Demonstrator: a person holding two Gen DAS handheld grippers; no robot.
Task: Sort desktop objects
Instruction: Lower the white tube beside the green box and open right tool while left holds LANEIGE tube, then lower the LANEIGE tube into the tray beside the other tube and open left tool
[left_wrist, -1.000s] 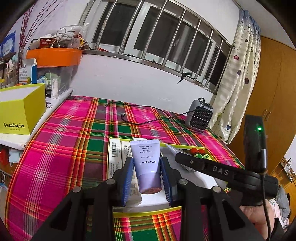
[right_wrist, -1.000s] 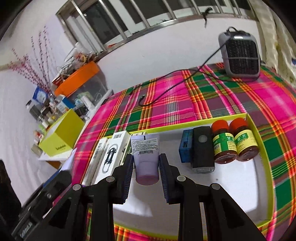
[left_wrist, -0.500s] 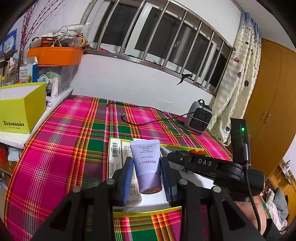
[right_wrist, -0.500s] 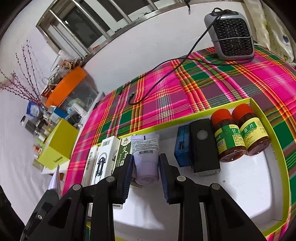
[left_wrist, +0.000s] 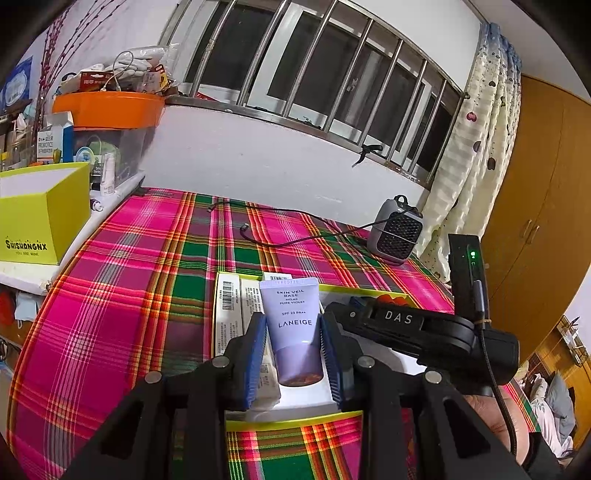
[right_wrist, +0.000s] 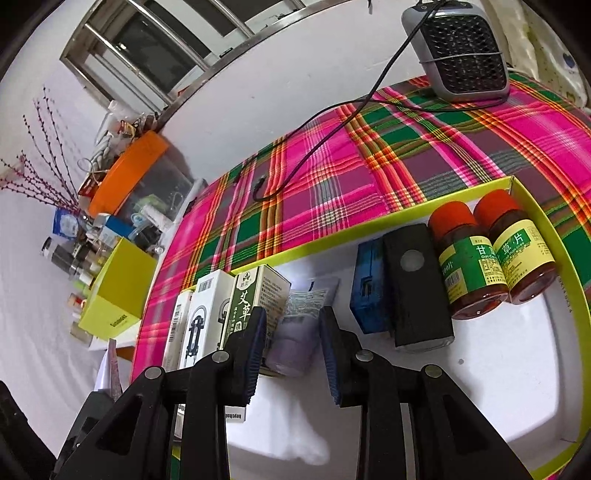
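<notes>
While the left gripper (left_wrist: 293, 354) holds its blue pads against both sides of the lilac LANEIGE tube (left_wrist: 293, 325), clamped on it, the right gripper (right_wrist: 291, 350) stands with its jaws apart, having just been opening; the same tube (right_wrist: 295, 332) lies between its pads with a visible gap on each side; the tube rests cap end toward the cameras on the white floor of the yellow-rimmed tray (right_wrist: 570, 295), near the tray's left end and just beside 3 upright cartons (right_wrist: 218, 314) that line that end; toward the tray's far edge a blue box (right_wrist: 365, 291) touches a black block (right_wrist: 417, 284); 2 red-capped bottles (right_wrist: 491, 258) lie side by side in the tray's far right corner; the tray sits on a plaid tablecloth (left_wrist: 122, 288); a small grey heater (right_wrist: 461, 48) stands at the cloth's far right corner, its black cable (right_wrist: 332, 125) trailing across the cloth.
</notes>
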